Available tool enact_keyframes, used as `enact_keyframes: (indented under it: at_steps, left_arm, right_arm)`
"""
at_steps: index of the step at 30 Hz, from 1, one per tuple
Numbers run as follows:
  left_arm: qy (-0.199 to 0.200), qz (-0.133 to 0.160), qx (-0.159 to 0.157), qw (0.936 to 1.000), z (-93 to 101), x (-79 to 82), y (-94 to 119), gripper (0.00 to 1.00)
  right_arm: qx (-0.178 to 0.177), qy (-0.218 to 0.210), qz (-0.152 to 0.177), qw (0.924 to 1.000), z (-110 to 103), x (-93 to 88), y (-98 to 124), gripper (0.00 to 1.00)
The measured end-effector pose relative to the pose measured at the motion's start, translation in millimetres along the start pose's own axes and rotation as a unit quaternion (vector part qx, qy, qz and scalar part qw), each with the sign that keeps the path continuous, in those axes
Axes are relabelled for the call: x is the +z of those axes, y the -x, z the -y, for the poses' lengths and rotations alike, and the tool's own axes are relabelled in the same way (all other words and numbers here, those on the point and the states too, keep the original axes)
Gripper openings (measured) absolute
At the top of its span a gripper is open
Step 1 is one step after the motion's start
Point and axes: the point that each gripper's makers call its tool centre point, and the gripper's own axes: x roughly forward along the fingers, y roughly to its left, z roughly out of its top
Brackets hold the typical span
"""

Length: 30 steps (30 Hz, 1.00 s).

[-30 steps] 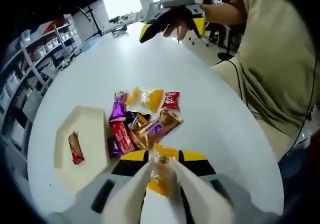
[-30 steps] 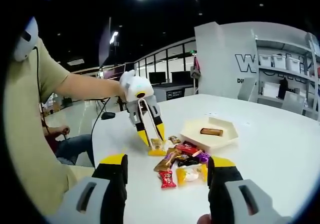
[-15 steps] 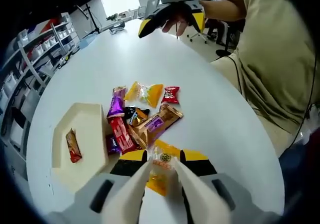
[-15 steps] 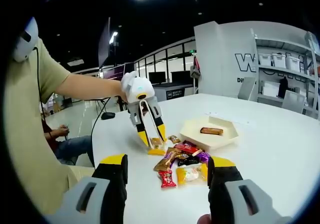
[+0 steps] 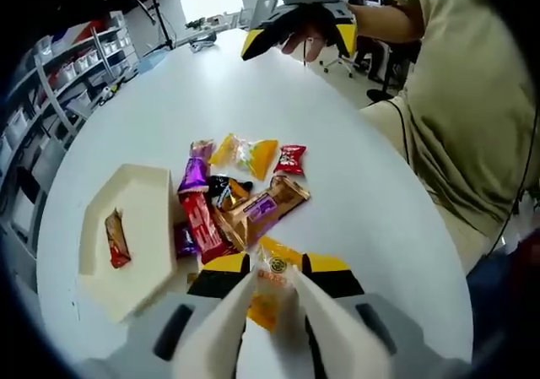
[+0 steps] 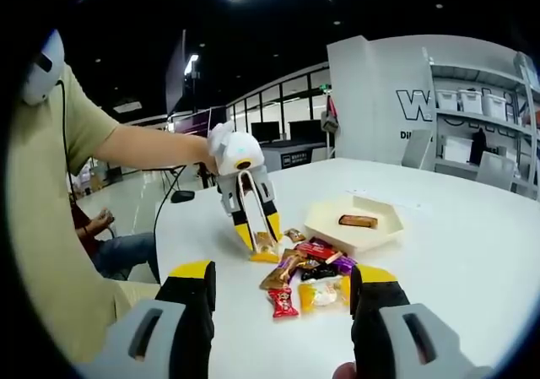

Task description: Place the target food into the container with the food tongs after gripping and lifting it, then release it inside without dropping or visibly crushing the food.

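Lifted candy lengthwise along tongs

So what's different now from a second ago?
Not much. The left gripper still pinches the orange candy in its fingers, tipped a bit more upright. The snack pile, the tray with its one bar, and the open right gripper stayed put.

A round white table carries a cream hexagonal tray with a red-and-brown wrapped bar inside. Beside it lie a shiny purple wrapper, a red striped bar, a bronze wrapper with a purple label, a small red packet and a clear yellow-orange candy bag. An orange-yellow translucent sweet sits between pale grey, yellow-tipped tongs.
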Motion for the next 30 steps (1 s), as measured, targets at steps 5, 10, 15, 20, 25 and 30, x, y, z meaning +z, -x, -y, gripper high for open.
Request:
enact_keyframes:
  at_steps: [5,10,15,20,25,30]
  left_arm:
    - [0.002,0.001,0.002,1.0,0.8,-0.3,0.2,0.21]
    - [-0.001,0.0,0.004,1.0,1.2,0.4,0.3,0.19]
    - [0.004,0.004,0.008,1.0,3.2,2.4,0.5,0.18]
    - [0.011,0.007,0.007,0.9999,5.4,3.6,1.7,0.17]
    - [0.012,0.005,0.006,0.9999,7.3,3.9,2.9,0.17]
    - [0.016,0.01,0.005,0.9998,7.8,8.7,7.9,0.17]
  right_arm:
    - [0.0,0.0,-0.002,1.0,-0.4,-2.4,0.2,0.63]
    - [-0.001,0.0,0.0,1.0,-0.2,-0.3,0.6,0.63]
    - [-0.001,0.0,-0.002,1.0,-0.9,-3.1,0.9,0.62]
    - [-0.001,0.0,-0.003,1.0,-0.4,-3.3,1.9,0.62]
    - [-0.001,0.001,-0.001,1.0,0.1,-0.6,1.8,0.62]
    - [-0.002,0.002,0.0,1.0,0.7,0.8,2.5,0.62]
